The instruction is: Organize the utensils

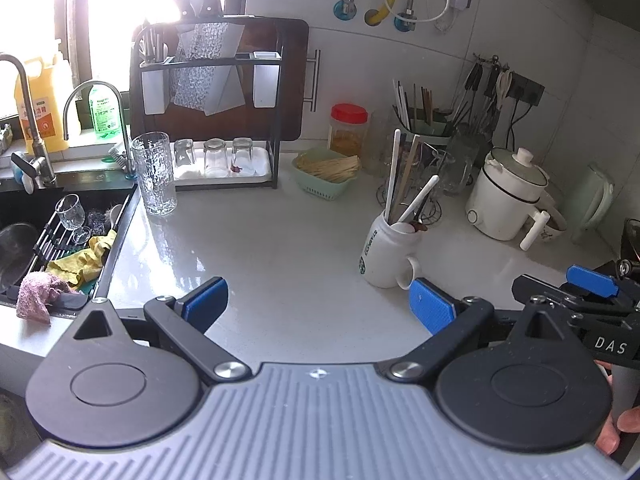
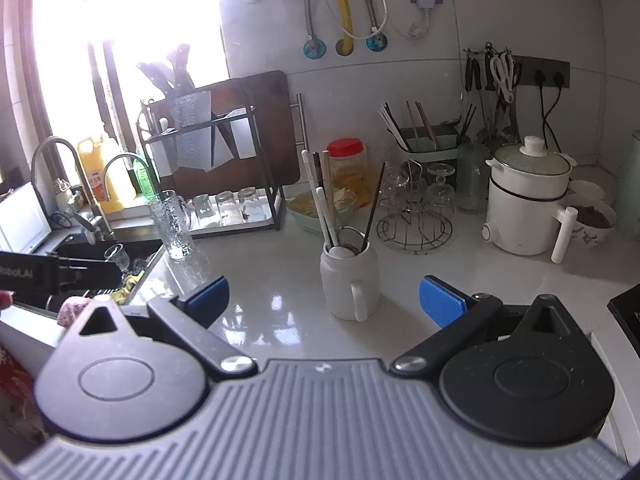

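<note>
Left claw spread wide, blue pads apart, nothing between them; hovers above the surface near its front edge. Right claw likewise spread and empty, low over the surface, facing the mug.

Mug white, upright, mid-surface toward the right, handle turned to the front edge. In it stand the utensils: white-handled pieces, pale chopsticks, one thin dark stick, all leaning out of the rim. Something round and metal sits down among them, maybe a small strainer; too murky to say.

Tall glass upright at the surface's left edge, just beside the sink. Sink holds a stemmed glass and rags. Rack at the back edge with upturned glasses on its tray. Green basket between rack and mug. White pot toward the back right corner, well apart from the mug.
</note>
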Demonstrator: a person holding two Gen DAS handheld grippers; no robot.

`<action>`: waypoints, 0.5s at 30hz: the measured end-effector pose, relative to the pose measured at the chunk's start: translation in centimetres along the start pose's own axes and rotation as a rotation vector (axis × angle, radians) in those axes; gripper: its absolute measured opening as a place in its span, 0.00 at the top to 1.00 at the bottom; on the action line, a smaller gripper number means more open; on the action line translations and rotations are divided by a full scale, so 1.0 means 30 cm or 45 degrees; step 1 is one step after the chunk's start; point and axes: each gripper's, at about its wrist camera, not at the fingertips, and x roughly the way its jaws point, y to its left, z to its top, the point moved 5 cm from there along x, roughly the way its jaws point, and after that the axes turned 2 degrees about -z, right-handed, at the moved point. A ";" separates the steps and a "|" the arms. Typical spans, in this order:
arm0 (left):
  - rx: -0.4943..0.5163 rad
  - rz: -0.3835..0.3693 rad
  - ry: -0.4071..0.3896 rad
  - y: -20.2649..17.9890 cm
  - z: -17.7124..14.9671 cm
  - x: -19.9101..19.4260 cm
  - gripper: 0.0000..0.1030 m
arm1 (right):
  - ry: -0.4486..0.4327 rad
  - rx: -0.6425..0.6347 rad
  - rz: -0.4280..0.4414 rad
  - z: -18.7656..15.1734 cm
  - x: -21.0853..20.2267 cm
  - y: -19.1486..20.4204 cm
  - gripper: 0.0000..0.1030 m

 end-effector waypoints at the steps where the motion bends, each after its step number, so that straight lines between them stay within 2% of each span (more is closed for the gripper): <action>1: 0.002 -0.002 0.001 -0.002 -0.001 0.000 0.04 | -0.005 -0.001 -0.004 0.001 -0.001 0.000 0.00; 15: 0.040 -0.025 -0.010 -0.011 0.000 -0.004 0.04 | -0.008 0.036 -0.040 -0.018 -0.017 -0.013 0.00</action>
